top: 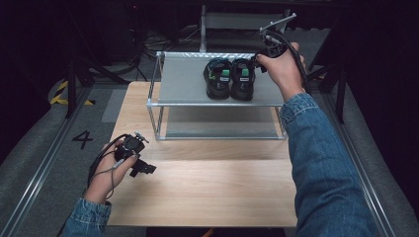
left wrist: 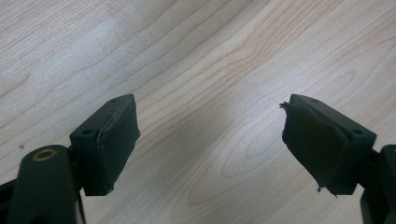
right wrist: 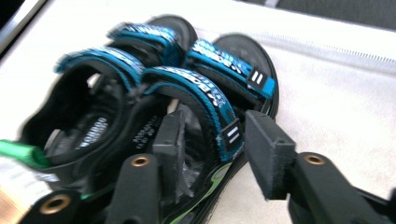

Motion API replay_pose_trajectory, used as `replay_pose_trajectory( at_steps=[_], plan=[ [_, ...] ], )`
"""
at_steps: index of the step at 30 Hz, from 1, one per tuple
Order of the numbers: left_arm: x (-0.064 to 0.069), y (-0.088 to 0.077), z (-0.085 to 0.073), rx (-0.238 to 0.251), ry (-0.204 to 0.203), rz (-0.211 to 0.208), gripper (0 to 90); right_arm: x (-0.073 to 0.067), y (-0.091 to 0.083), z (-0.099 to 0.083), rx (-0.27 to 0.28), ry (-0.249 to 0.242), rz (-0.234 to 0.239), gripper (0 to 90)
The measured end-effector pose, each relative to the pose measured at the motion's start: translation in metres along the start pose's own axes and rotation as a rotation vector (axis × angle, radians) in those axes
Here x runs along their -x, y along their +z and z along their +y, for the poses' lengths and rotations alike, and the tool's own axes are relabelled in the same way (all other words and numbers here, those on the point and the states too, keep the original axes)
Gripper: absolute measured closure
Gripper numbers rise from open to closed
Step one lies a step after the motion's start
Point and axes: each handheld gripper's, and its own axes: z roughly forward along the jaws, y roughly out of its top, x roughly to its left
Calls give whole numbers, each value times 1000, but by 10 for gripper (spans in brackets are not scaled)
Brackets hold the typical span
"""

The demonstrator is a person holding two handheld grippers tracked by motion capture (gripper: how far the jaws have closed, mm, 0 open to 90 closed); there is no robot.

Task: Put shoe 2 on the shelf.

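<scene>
A pair of black sandals with blue straps stands side by side on the top board of a metal rack (top: 183, 79). My right gripper (top: 257, 59) reaches in from the back right to the right sandal (top: 243, 79). In the right gripper view, the gripper (right wrist: 217, 130) has one jaw inside that sandal (right wrist: 210, 95) and the other outside, pinching its blue strap. The left sandal (top: 218, 78) lies just beyond (right wrist: 79, 116). My left gripper (top: 143, 169) hangs low over the table's front left, jaws wide apart over bare wood (left wrist: 210, 126).
The rack has a lower shelf (top: 222, 128) and stands at the far half of the wooden table (top: 207, 182). Its thin metal posts (top: 159, 121) rise at the corners. Dark floor, rails and cables surround the table.
</scene>
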Motion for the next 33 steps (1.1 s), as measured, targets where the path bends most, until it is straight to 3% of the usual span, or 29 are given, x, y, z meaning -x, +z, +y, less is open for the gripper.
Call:
replay_pose_trajectory(
  at_steps=[6, 14, 23, 33],
  plan=[
    [1, -1, 5, 9, 16, -2, 187, -8, -27, -12, 35, -58, 27, 570],
    [2, 1, 13, 17, 17, 0, 187, -11, -64, -51, 47, -124, 49, 554],
    [3, 2, 23, 26, 29, -14, 185, 2, -95, -105, 54, -140, 46, 519],
    [2, 5, 28, 24, 30, -22, 185, 17, -107, -148, 27, -131, 33, 495]
  ],
)
